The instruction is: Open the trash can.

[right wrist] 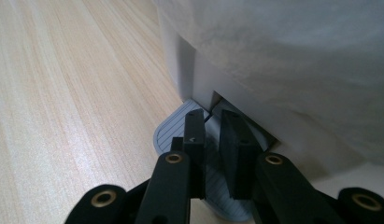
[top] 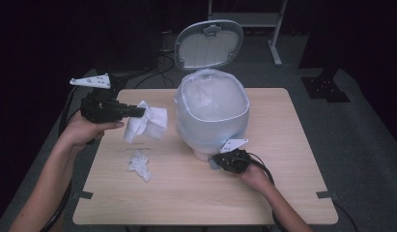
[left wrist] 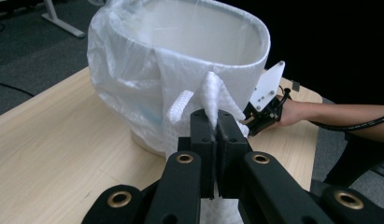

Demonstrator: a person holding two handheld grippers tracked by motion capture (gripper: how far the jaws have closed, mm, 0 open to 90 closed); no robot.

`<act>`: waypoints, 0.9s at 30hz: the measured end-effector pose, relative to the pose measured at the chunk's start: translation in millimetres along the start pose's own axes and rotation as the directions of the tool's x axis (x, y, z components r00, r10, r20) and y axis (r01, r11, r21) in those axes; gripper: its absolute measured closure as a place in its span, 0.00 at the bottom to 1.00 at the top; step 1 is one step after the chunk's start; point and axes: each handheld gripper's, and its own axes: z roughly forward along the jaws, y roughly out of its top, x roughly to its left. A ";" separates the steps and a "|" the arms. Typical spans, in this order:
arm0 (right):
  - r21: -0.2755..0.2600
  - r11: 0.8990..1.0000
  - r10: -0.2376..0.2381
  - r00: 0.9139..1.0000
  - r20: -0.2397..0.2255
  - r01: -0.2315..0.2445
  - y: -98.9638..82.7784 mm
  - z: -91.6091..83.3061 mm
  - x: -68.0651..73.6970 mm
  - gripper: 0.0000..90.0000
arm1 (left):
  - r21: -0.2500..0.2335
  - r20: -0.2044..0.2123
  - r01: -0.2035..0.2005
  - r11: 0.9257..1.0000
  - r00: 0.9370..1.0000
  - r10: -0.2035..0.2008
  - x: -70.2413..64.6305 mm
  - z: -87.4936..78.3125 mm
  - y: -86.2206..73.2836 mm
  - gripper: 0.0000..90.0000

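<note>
A white pedal bin lined with a clear plastic bag stands mid-table, its lid tipped up at the back. My left gripper is shut on a white paper tissue, held in the air left of the bin. In the left gripper view the tissue sticks up between the closed jaws of that gripper, in front of the bin's rim. My right gripper is at the bin's foot. Its jaws are shut and rest on the grey ribbed pedal.
A second, crumpled tissue lies on the wooden table in front of the left hand. Cables trail on the dark floor behind the table. The right hand's gripper shows past the bin in the left gripper view.
</note>
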 end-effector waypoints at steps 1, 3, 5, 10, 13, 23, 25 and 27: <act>-0.001 1.000 -0.001 1.000 -0.001 0.001 -0.1 0.0 -0.1 0.89 | 0.002 0.003 -0.005 1.000 1.000 0.005 -0.5 0.1 2.4 0.98; 0.002 1.000 -0.002 1.000 -0.002 0.002 0.1 0.0 -0.2 0.89 | -0.001 0.015 -0.016 1.000 1.000 0.016 -2.3 1.0 9.4 0.98; 0.002 1.000 -0.003 1.000 -0.003 0.003 0.2 0.0 -0.4 0.89 | 0.001 0.016 -0.020 1.000 1.000 0.020 -3.5 1.6 13.9 0.98; 0.000 1.000 -0.001 1.000 -0.004 0.001 0.1 0.1 -0.2 0.89 | -0.006 0.026 -0.023 1.000 0.999 0.023 -4.8 1.5 22.3 0.98; 0.002 1.000 -0.010 1.000 0.001 0.010 -0.1 0.1 -0.9 0.89 | 0.001 0.028 -0.027 1.000 0.999 0.027 -6.3 1.5 30.3 0.98; 0.000 1.000 -0.008 1.000 0.000 0.008 -0.3 0.1 -1.0 0.89 | -0.003 0.026 -0.039 0.999 0.999 0.039 -8.7 3.3 47.5 0.98; -0.001 1.000 -0.009 1.000 0.000 0.009 -0.3 0.3 -1.2 0.89 | -0.005 0.026 -0.042 0.999 0.999 0.042 -9.0 3.4 49.3 0.98; -0.001 1.000 -0.004 1.000 -0.002 0.004 -0.2 0.3 -0.9 0.89 | -0.006 0.031 -0.044 0.999 0.999 0.044 -9.7 3.2 52.8 0.98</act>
